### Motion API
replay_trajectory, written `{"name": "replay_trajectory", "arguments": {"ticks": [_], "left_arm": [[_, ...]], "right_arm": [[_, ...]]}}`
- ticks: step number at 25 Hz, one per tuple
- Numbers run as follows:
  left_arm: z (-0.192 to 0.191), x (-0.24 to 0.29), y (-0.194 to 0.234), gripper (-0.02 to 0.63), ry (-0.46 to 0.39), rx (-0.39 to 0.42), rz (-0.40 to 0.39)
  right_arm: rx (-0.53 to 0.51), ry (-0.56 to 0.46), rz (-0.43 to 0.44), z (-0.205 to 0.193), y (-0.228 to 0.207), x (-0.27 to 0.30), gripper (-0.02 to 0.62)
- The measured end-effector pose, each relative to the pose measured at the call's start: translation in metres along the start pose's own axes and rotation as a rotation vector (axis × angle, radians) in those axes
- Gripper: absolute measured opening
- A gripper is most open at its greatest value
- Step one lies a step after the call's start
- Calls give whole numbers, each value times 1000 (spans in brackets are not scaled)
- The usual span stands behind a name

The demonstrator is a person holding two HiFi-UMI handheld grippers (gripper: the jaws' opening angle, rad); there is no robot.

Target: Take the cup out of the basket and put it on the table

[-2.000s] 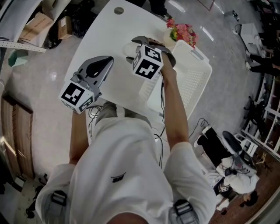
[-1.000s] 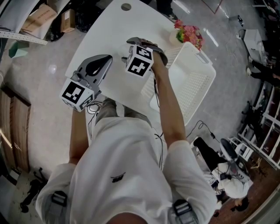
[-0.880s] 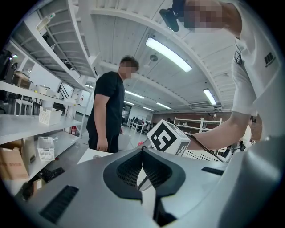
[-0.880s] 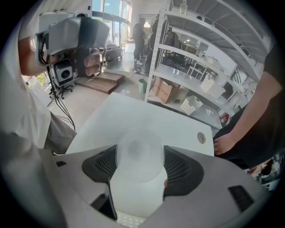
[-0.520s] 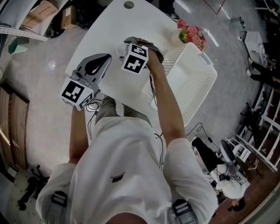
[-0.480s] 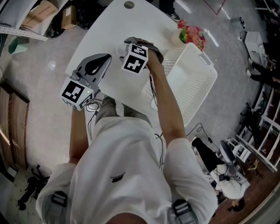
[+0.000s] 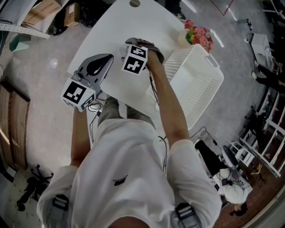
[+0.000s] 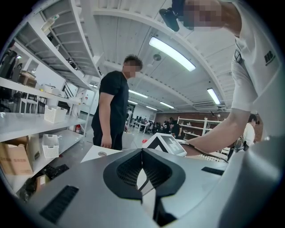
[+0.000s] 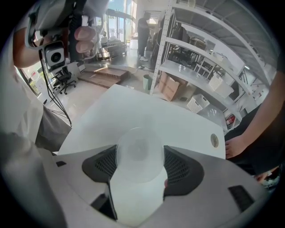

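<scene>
Far left in my head view: cardboard boxes (image 7: 46, 10) on the floor past the table's left edge. My left gripper (image 7: 110, 59) hangs over the near-left edge of the white table (image 7: 111, 26), roughly level, nose toward the far side. In the left gripper view its pads (image 8: 129, 171) meet at the tips, so it's closed with nothing between them. Same view catches a person in black (image 8: 113, 107) standing at the far end of the table, with shelves (image 8: 40, 116) on the left.

Just right of it, my right gripper (image 7: 128, 44) points steeply down over the middle of the table, its marker cube (image 7: 134, 63) on top. In the right gripper view the jaws stand wide and both pads (image 9: 104, 164) press on a translucent cup (image 9: 138, 153), so it's gripping the cup, round base facing the tabletop. In the head view only a pale sliver of the cup shows at the gripper's left. The cup is out of the basket, over the table and left of the basket. I can't tell if its base touches the surface.

There's a round hole (image 9: 215, 140) in the table near the far edge, with a bare hand (image 9: 236, 144) beside it. Right of my arm the white basket (image 7: 196, 84) sits at the table's right side, and pink flowers (image 7: 199, 34) stand just past its far corner
</scene>
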State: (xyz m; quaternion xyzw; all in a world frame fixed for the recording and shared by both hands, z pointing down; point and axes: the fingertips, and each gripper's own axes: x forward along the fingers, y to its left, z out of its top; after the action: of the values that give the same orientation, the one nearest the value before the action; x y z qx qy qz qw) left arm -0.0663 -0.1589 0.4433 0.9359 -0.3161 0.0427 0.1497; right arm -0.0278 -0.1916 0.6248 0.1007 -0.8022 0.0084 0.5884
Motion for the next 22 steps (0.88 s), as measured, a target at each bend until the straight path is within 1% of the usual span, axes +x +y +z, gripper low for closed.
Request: {"name": "replay_trajectory", "arguments": {"ticks": [13,22], "left_arm": [[-2,-5,1,12,2,-17,14],[-2,-4,1,12,8,-16,10]], "right_arm": [[-4,18,14,-4,8,13,314],[-13,0,30,-3,12,15,316]]}}
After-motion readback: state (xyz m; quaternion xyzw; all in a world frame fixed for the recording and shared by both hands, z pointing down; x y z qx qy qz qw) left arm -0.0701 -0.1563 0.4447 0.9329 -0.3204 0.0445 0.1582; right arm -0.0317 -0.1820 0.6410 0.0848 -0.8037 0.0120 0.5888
